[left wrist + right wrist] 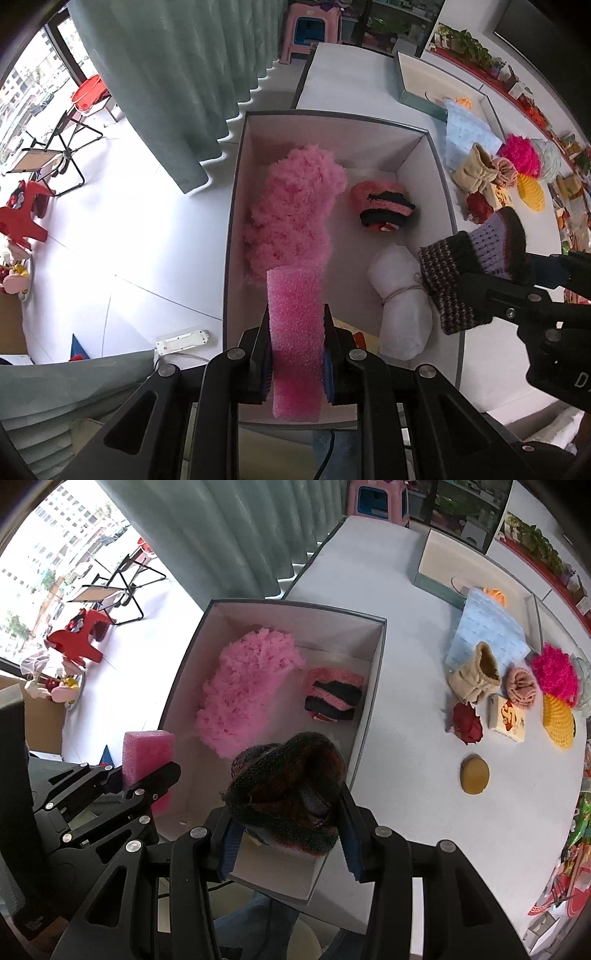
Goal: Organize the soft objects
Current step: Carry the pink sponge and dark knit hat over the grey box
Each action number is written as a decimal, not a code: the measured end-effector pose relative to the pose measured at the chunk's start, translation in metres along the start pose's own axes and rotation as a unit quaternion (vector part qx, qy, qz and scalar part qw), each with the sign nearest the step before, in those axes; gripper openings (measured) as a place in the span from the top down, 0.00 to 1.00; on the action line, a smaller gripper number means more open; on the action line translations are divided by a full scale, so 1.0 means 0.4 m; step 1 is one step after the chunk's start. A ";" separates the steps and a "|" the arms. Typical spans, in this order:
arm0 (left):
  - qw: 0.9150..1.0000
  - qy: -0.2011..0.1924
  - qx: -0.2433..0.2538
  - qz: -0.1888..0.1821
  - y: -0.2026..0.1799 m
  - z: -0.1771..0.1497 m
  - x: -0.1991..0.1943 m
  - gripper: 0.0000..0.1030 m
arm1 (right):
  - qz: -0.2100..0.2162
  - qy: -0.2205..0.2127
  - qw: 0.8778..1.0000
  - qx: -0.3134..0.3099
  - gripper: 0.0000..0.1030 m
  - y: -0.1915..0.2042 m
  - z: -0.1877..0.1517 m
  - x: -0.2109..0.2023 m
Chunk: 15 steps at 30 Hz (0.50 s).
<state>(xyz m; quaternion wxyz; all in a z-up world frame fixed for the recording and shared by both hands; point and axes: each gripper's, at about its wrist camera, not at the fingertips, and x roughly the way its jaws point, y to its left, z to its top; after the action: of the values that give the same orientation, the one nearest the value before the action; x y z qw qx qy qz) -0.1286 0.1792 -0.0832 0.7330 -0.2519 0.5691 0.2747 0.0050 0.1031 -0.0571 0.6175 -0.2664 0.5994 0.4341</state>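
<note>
1. Your left tool is closed on a pink foam block, gripped by both sides and held upright over the near end of the open box.
2. Your right tool is clamped on a dark knitted sock, with its striped cuff hanging over the box's near right corner; in the left wrist view the same sock reaches in past the box's right wall.
3. Inside the box, a fluffy pink piece lies along the left wall, touching the foam block's far end.
4. A pink-and-black knitted item sits toward the box's far right.
5. A white rolled bundle tied with string lies against the box's right wall, nearer you.
6. On the bench right of the box are a beige knitted bootie, a magenta pom-pom, a yellow mesh piece, a red fabric rose and a round tan pad.
</note>
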 end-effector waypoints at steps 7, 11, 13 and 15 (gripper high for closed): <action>1.000 0.003 0.006 -0.001 -0.007 0.006 0.011 0.79 | -0.004 0.006 1.000 0.003 0.52 -0.009 0.005 0.006; 1.000 0.004 0.007 -0.002 -0.010 0.008 0.016 0.79 | -0.006 0.010 1.000 0.003 0.52 -0.011 0.007 0.009; 1.000 0.005 0.008 -0.002 -0.011 0.011 0.019 0.79 | -0.008 0.011 1.000 0.003 0.52 -0.012 0.009 0.011; 1.000 0.006 0.007 -0.003 -0.011 0.013 0.022 0.79 | -0.009 0.011 1.000 0.003 0.52 -0.012 0.011 0.011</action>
<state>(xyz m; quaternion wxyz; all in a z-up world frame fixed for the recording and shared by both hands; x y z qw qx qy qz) -0.1200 0.1806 -0.0902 0.7323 -0.2496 0.5747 0.2668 0.0111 0.1056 -0.0618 0.6156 -0.2752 0.6048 0.4238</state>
